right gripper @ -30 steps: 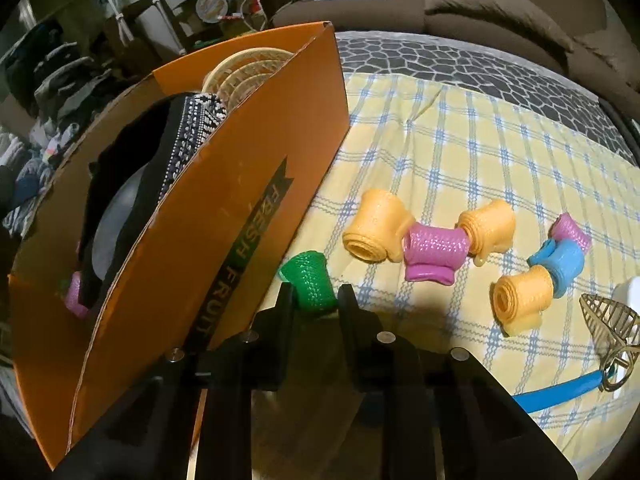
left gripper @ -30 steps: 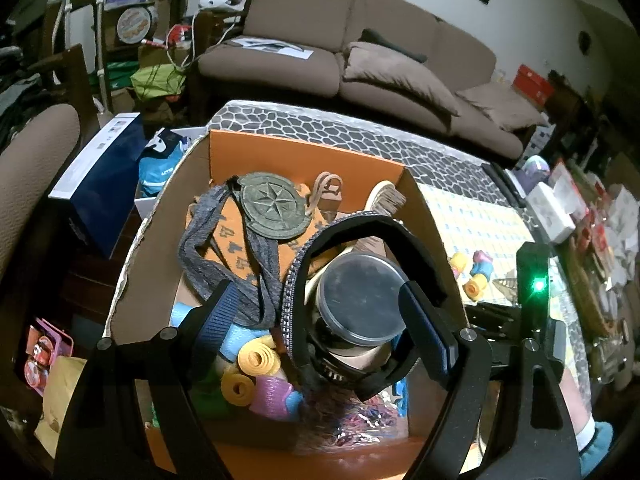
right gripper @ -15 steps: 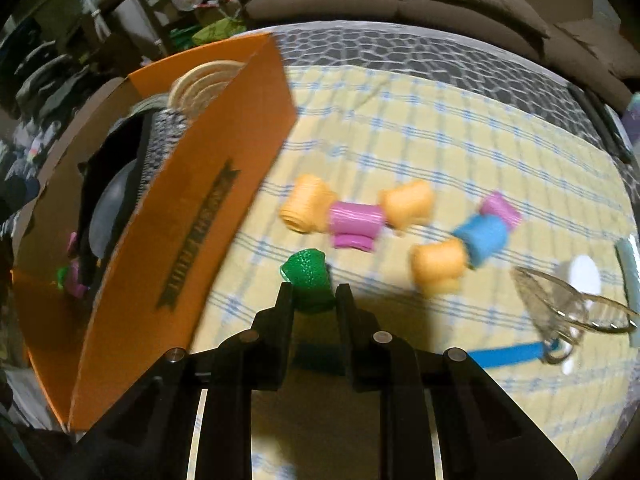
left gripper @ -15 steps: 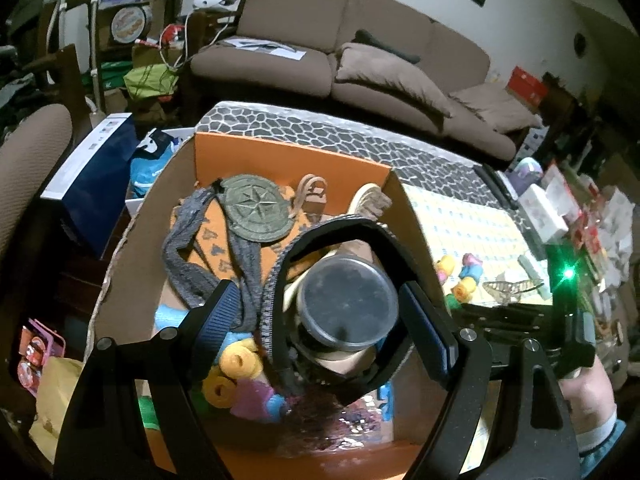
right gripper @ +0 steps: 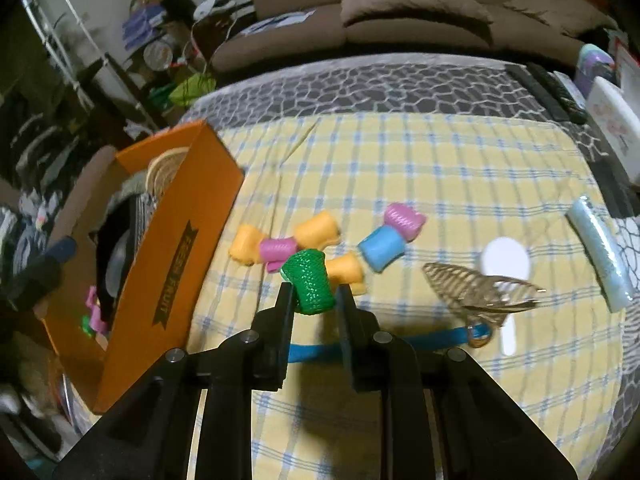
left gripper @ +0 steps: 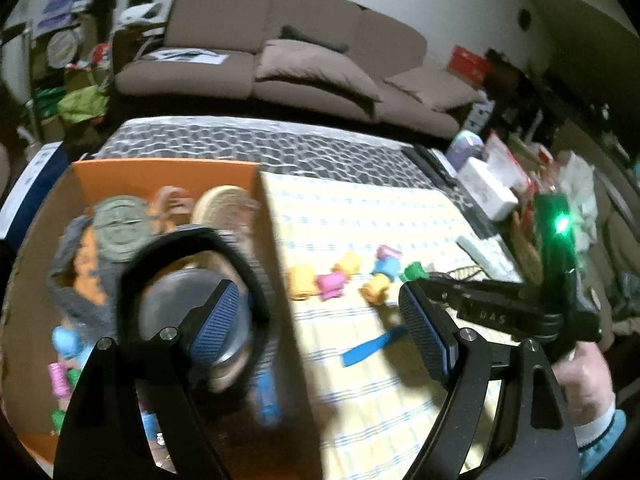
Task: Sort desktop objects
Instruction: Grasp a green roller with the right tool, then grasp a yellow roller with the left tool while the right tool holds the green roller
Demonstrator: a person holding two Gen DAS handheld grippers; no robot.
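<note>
My right gripper (right gripper: 314, 300) is shut on a green hair roller (right gripper: 310, 286) and holds it above the checked cloth; it also shows in the left wrist view (left gripper: 414, 270). Several yellow, pink and blue rollers (right gripper: 316, 234) lie on the cloth beyond it, right of the orange box (right gripper: 180, 248). My left gripper (left gripper: 320, 326) is open and empty over the box's right wall (left gripper: 280, 264). The box holds a black headband (left gripper: 192, 240), a round tin (left gripper: 172, 312), a compass medallion (left gripper: 120, 230) and more rollers (left gripper: 58, 376).
A gold wire strainer (right gripper: 476, 292), a white spoon (right gripper: 506, 268), a blue strip (right gripper: 432, 338) and a pale blue tube (right gripper: 600, 258) lie on the cloth at right. Boxes and clutter (left gripper: 486, 192) line the table's right edge. A sofa (left gripper: 280, 56) stands behind.
My right gripper has lifted the green roller and swung right, away from the box. My left gripper has swung right, from over the box's middle to over its right wall.
</note>
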